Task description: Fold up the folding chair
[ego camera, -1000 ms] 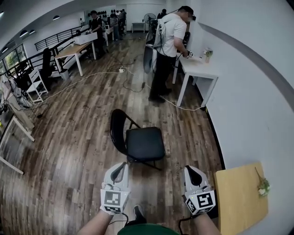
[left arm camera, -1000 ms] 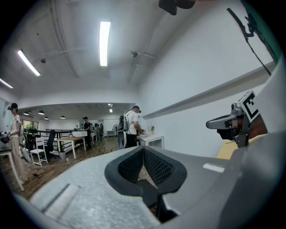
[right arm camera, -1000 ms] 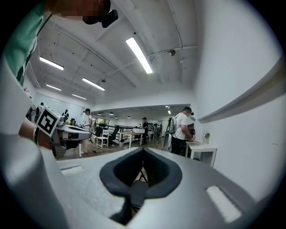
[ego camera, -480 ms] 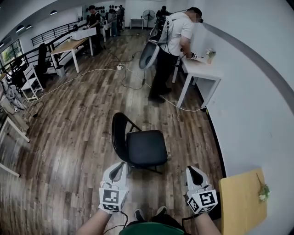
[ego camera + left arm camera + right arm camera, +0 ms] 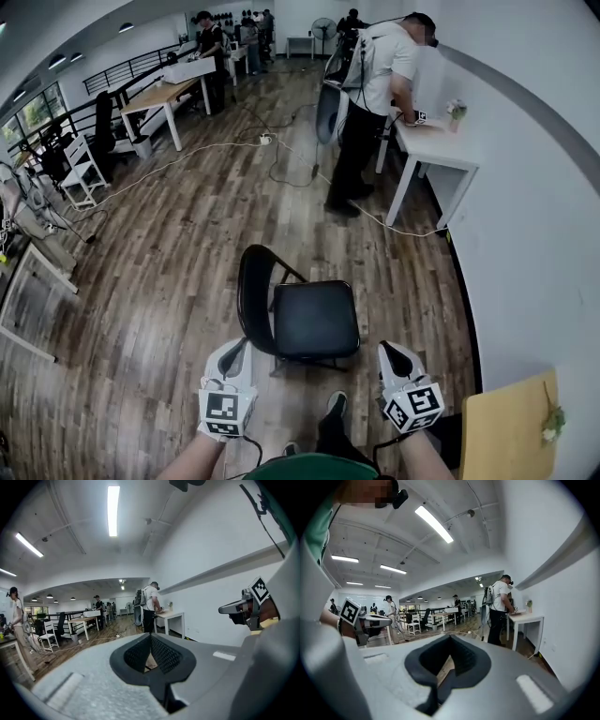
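Head view: folding chair (image 5: 316, 319) stands open on the floor (image 5: 169, 281) just ahead, between your grippers. Backrest (image 5: 249, 291) sits left, nearest your left gripper (image 5: 234, 349); right gripper (image 5: 391, 352) is off the seat's right corner. Both pressed together, empty

Left tool (image 5: 242, 348), right tool (image 5: 387, 351): jaws closed, empty, level.

wood plank floor (image 5: 178, 244), white wall (image 5: 534, 187), white desk (image 5: 441, 155).
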`<act>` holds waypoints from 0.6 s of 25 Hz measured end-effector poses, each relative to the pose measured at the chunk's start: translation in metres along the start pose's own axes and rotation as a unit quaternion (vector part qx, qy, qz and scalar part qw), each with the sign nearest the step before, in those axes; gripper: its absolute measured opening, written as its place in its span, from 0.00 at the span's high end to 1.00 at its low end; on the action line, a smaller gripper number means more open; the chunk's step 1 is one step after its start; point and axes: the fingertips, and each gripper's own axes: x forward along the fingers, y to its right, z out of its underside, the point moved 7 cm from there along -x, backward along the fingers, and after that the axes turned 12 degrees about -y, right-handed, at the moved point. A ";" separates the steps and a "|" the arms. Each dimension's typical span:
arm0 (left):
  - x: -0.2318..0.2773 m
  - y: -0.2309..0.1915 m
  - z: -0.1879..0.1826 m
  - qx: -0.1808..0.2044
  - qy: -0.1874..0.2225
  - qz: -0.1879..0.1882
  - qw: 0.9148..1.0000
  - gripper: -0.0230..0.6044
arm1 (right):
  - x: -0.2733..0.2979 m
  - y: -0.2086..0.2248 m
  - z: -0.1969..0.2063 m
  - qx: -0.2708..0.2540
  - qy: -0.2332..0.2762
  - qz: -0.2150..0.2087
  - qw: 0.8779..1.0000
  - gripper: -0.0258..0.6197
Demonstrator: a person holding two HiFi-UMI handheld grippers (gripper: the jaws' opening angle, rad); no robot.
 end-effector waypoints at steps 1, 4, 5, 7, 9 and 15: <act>0.011 -0.003 -0.002 -0.001 -0.006 -0.008 1.000 0.94 | 0.013 0.011 -0.002 0.002 -0.002 -0.007 1.000 0.96; 0.051 -0.006 -0.008 -0.003 -0.025 -0.028 0.999 0.94 | 0.052 0.049 -0.005 0.009 -0.011 -0.027 1.000 0.96; 0.065 -0.006 -0.011 -0.003 -0.031 -0.034 0.999 0.94 | 0.065 0.062 -0.004 0.009 -0.017 -0.032 0.999 0.96; 0.092 -0.007 -0.014 -0.007 -0.044 -0.044 0.998 0.94 | 0.091 0.089 -0.002 0.009 -0.026 -0.043 0.999 0.96; 0.118 -0.007 -0.014 -0.013 -0.060 -0.054 0.997 0.94 | 0.114 0.117 0.000 0.007 -0.035 -0.051 0.998 0.96; 0.174 -0.021 0.003 -0.043 -0.120 -0.096 0.987 0.94 | 0.171 0.185 0.023 0.006 -0.060 -0.050 0.997 0.96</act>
